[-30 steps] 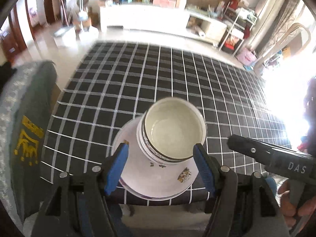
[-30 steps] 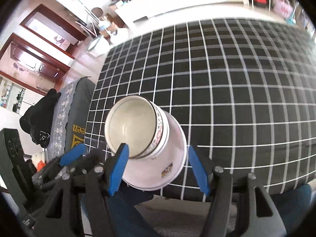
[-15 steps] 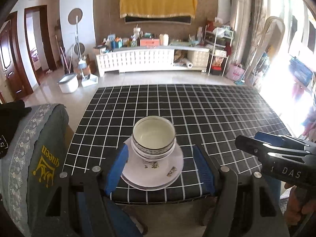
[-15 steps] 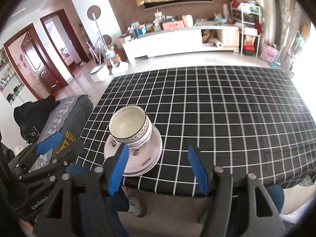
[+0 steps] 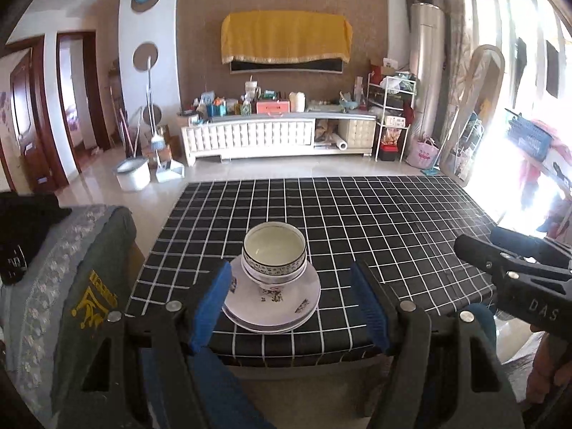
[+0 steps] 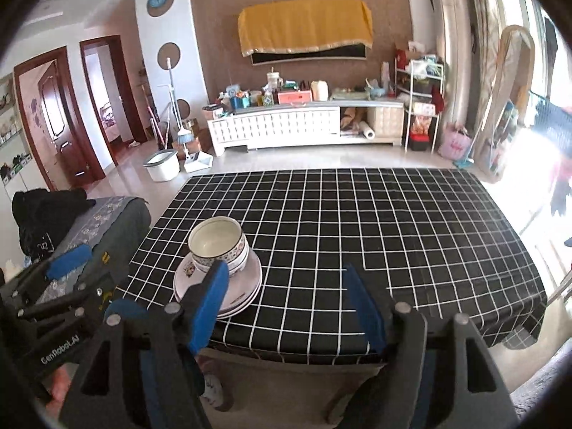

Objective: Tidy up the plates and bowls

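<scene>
Stacked bowls (image 5: 274,254) sit on stacked plates (image 5: 272,300), just ahead of left gripper (image 5: 291,307), between its spread jaws, near tablecloth (image 5: 375,221) front edge. Top bowl holds nothing. Right gripper (image 6: 286,305) jaws spread, stack beyond its left pad; open cloth ahead and rightward.

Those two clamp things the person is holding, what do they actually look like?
Each gripper is a black plastic clamp frame with silver rivets and two bright blue padded jaws. The left gripper has white "GenRobot.AI" lettering on its side, readable in the right wrist view. The right gripper shows white letters "DAS" on its side in the left wrist view. No cables or sleeves are visible.
</scene>
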`<state>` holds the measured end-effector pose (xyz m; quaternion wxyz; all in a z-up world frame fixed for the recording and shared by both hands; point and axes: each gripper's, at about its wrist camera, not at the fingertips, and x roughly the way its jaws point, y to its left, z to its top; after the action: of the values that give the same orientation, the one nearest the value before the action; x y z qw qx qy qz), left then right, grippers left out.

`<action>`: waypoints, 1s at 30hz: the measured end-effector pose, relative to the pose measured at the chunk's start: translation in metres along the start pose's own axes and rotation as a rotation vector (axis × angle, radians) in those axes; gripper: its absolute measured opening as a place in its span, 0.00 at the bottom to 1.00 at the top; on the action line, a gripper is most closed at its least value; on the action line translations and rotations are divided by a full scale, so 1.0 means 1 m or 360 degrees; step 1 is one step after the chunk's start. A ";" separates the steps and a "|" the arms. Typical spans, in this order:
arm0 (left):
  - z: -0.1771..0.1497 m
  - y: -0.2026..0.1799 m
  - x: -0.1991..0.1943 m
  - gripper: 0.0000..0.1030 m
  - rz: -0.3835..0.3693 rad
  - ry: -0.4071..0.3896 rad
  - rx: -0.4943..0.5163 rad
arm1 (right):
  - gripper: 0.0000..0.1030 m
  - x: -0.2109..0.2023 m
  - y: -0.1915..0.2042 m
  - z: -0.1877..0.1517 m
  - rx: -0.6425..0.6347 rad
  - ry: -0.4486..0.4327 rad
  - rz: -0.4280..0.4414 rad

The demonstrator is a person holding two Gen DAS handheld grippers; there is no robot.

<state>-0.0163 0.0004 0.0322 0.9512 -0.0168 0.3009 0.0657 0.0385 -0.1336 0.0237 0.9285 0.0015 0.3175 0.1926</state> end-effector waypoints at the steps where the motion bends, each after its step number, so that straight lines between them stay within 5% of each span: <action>1: -0.002 -0.002 -0.003 0.76 0.0011 -0.0015 0.0030 | 0.73 -0.001 0.002 -0.001 -0.0008 -0.0002 0.0003; 8: -0.012 -0.007 -0.014 0.88 0.0081 -0.0114 0.0061 | 0.83 -0.013 0.007 -0.017 -0.0057 -0.0058 -0.0049; 10: -0.014 -0.007 -0.016 0.99 0.0082 -0.0143 0.0054 | 0.83 -0.017 0.006 -0.022 -0.0069 -0.0080 -0.0088; 14: -0.015 -0.009 -0.021 1.00 0.0084 -0.0188 0.0046 | 1.00 -0.027 0.009 -0.026 -0.0078 -0.0173 -0.0160; 30: -0.017 -0.016 -0.021 1.00 0.0088 -0.0183 0.0057 | 1.00 -0.026 0.004 -0.031 -0.0092 -0.0181 -0.0189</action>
<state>-0.0411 -0.0188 0.0302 0.9650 0.0124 0.2471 0.0873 0.0002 -0.1430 0.0145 0.9545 -0.0332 0.2580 0.1460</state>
